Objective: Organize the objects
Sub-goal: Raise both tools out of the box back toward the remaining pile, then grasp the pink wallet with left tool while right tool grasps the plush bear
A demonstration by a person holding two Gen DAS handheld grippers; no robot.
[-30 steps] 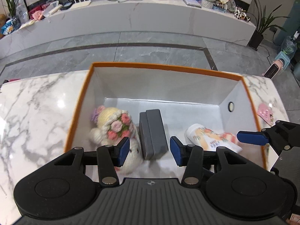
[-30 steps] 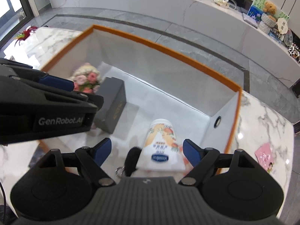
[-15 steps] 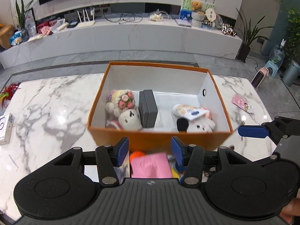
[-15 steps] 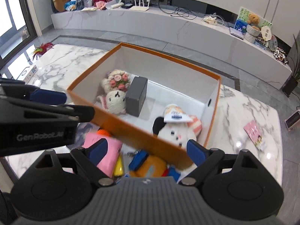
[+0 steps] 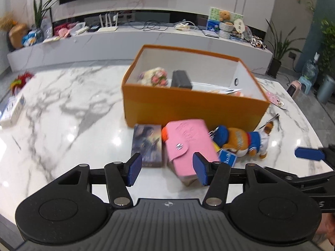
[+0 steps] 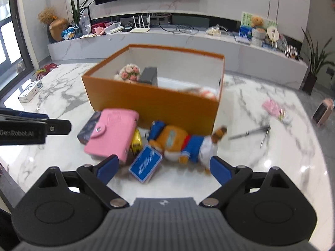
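Here the orange box point(image 5: 194, 106) sits on the marble table point(image 5: 62, 108), holding a flower plush point(image 5: 155, 77) and a grey case point(image 5: 181, 79); against its near wall, at six o'clock, lie a pink wallet point(image 5: 188, 144), a dark picture card box point(image 5: 147, 144) at its nine o'clock, and an orange plush toy point(image 6: 180, 142) at its three o'clock; the left gripper point(image 5: 166, 168) is spread, empty, above the wallet; the right gripper point(image 6: 162, 167) is spread wide, empty, over a blue tag point(image 6: 145, 163).
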